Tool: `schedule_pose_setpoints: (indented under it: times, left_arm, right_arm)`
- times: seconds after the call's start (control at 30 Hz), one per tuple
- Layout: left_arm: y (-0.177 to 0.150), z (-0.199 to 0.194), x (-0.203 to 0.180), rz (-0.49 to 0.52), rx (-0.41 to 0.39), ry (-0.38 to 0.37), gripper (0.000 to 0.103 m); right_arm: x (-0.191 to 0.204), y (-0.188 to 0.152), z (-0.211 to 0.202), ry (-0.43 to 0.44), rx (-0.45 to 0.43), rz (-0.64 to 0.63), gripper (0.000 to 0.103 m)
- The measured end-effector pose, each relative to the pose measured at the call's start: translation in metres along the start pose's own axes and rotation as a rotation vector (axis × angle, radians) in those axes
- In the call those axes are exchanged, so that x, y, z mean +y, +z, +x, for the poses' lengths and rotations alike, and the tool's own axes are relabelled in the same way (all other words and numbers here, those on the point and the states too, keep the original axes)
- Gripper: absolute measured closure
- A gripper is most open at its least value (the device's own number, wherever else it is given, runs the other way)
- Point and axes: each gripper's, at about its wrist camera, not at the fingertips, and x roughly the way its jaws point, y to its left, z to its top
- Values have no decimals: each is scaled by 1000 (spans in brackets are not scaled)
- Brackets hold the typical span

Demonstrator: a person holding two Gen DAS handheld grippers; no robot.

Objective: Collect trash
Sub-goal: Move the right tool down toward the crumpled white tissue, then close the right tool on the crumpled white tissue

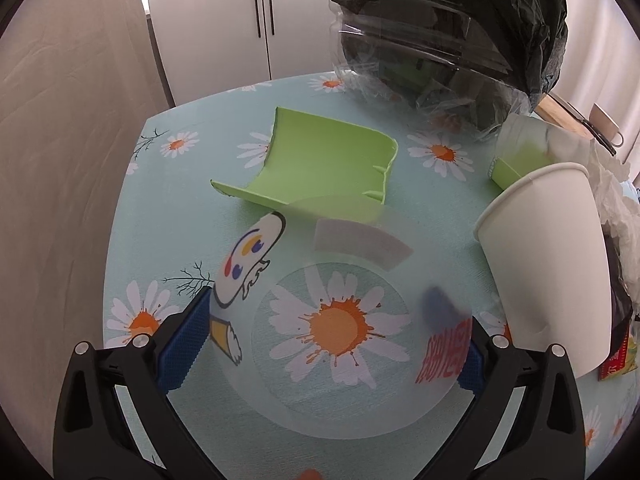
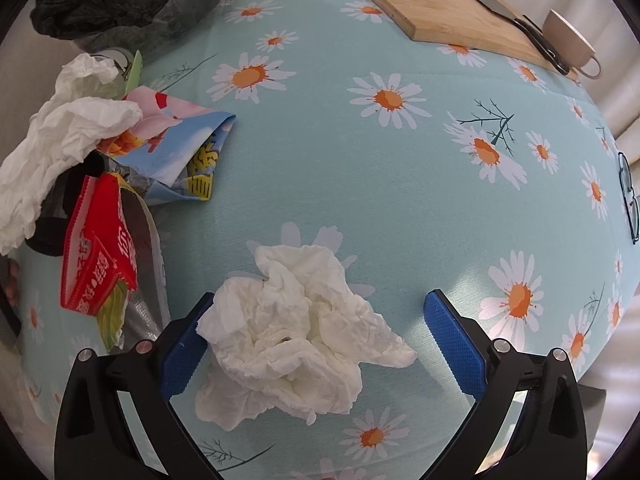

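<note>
In the left wrist view my left gripper [image 1: 332, 336] has its blue pads on both sides of a clear plastic cup [image 1: 336, 320] with printed cartoon marks, seen bottom-first. A white paper cup [image 1: 548, 264] lies on its side at the right. A green plastic piece [image 1: 320, 160] lies beyond. A bin lined with a black bag [image 1: 452, 28] stands at the far edge. In the right wrist view my right gripper [image 2: 320, 344] is open around a crumpled white tissue [image 2: 296, 332] on the table; the left pad touches it.
The right wrist view shows more trash at the left: white tissues [image 2: 60, 132], a blue snack wrapper [image 2: 180, 148], a red wrapper [image 2: 100, 256]. A cutting board [image 2: 448, 12] with a knife [image 2: 516, 20], a mug [image 2: 568, 44] and glasses [image 2: 628, 200] lie at the far right.
</note>
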Motion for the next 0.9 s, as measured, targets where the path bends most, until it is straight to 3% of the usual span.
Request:
schedule_pose_setpoints:
  times: [0.2,0.27,0.3,0.33,0.43,0.53,0.9]
  left_arm:
    - [1,0,-1,1,15,-1,6]
    - [4,-5,-2,22,18,-23,28]
    - [5,-7,-3,32,31,-30,36]
    - [5,-8,-4,41,45,-36,39]
    - [1,-13,-7,66,71,-56,42]
    - [-2,-17,-1,29,93,-76,42]
    - [3,-41,21,-2,101,-20,42]
  right_arm:
    - [3,3,-1,-7,21,21,8]
    - [3,3,-6,-12,22,34,26]
    - [3,4,-10,-10,17,24,45]
    - [3,4,-14,-7,23,12,57]
    - [0,2,-18,24,48,1,61]
    - [-5,1,-29,41,31,13,62]
    - [-16,28,-93,59,-113,12,61]
